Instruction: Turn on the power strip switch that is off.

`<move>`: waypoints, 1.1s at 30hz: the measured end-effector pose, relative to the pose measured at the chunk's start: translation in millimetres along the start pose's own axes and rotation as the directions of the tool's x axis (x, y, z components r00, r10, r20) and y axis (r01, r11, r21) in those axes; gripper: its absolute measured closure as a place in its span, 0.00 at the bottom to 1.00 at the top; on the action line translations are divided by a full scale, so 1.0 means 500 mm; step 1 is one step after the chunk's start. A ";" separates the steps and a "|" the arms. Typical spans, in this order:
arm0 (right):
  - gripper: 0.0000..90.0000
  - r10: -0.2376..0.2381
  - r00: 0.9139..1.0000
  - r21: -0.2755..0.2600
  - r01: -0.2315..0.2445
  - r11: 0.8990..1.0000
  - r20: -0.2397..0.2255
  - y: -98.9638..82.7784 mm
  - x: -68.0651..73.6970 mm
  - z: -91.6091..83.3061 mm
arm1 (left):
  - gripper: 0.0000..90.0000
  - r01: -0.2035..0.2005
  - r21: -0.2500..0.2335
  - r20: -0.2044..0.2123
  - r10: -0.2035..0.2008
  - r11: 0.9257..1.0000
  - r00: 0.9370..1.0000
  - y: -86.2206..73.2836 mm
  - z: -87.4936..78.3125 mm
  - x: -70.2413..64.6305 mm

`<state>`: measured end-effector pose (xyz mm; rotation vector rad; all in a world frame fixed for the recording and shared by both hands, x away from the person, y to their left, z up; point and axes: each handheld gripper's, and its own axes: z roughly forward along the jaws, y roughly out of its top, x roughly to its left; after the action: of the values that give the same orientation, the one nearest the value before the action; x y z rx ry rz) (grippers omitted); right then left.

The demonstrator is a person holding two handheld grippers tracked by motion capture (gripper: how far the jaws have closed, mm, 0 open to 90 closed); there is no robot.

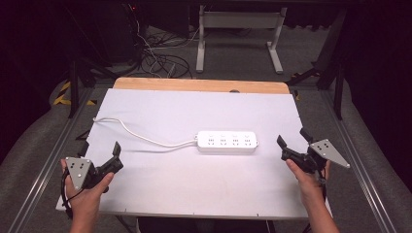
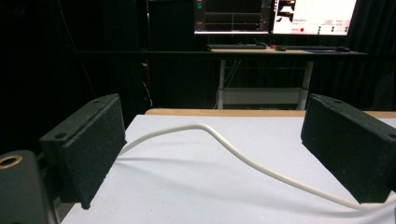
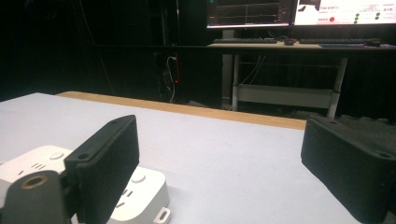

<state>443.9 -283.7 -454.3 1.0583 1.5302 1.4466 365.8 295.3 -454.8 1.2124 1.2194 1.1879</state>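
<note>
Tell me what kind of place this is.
Probably a lab or recording workspace: a white-covered wooden table with only a white four-outlet power strip, lit computer monitors on a desk behind, and tangled black cables on the grey floor.

My table [image 1: 160,194] has a white top with a strip of bare wood along its far edge, and it stands on grey carpet [image 1: 29,145] in a room so dark that the walls are lost in black. Beyond it I see a white-framed desk [image 2: 261,95] carrying a keyboard [image 2: 237,46] and two lit monitors [image 2: 275,16], with a tangle of cables [image 1: 158,60] on the floor to its left. Yellow-and-black hazard tape [image 1: 62,93] marks the floor near the table's far left corner.
</note>
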 end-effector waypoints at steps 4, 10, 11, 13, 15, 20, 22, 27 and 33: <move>0.13 -0.004 1.000 -0.005 0.004 1.000 0.002 0.000 -0.002 -0.002 | 0.08 -0.007 0.001 0.004 0.007 1.000 1.000 0.000 0.000 -0.001; 0.14 -0.004 1.000 0.003 0.004 1.000 -0.001 -0.001 -0.002 -0.002 | 0.08 -0.002 0.003 0.006 0.002 1.000 1.000 0.000 0.002 -0.001; 0.15 -0.007 1.000 0.005 0.007 1.000 -0.001 -0.002 -0.001 -0.002 | 0.08 0.000 0.003 0.007 0.000 1.000 1.000 0.000 0.002 -0.001; 0.16 -0.012 1.000 0.002 0.012 1.000 -0.004 -0.002 0.000 -0.003 | 0.08 -0.003 0.004 0.008 0.002 1.000 1.000 0.000 0.004 -0.001; 0.18 -0.015 1.000 0.002 0.015 1.000 -0.002 -0.001 0.000 -0.006 | 0.08 -0.002 0.003 0.012 0.002 1.000 1.000 0.000 0.005 -0.003; 0.31 -0.030 1.000 -0.012 0.030 0.999 -0.009 0.002 -0.005 -0.013 | 0.08 0.002 0.001 0.015 -0.002 1.000 1.000 0.001 0.007 -0.005; 0.46 -0.041 0.999 -0.029 0.041 0.999 -0.012 0.011 -0.008 -0.018 | 0.08 0.001 0.000 0.012 -0.001 1.000 1.000 0.002 0.009 -0.003; 0.65 -0.096 0.995 -0.100 0.097 0.990 0.009 0.051 -0.006 -0.030 | 0.08 0.008 -0.001 0.011 -0.008 1.000 1.000 0.001 0.011 -0.004; 0.91 -0.044 0.997 0.055 0.047 0.997 -0.066 0.123 0.008 -0.020 | 0.08 -0.002 0.004 0.028 0.002 1.000 1.000 0.001 0.014 -0.013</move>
<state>436.9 -282.8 -392.2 1.0123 1.6395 1.4258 373.0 288.9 -454.4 1.2293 1.2006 1.1674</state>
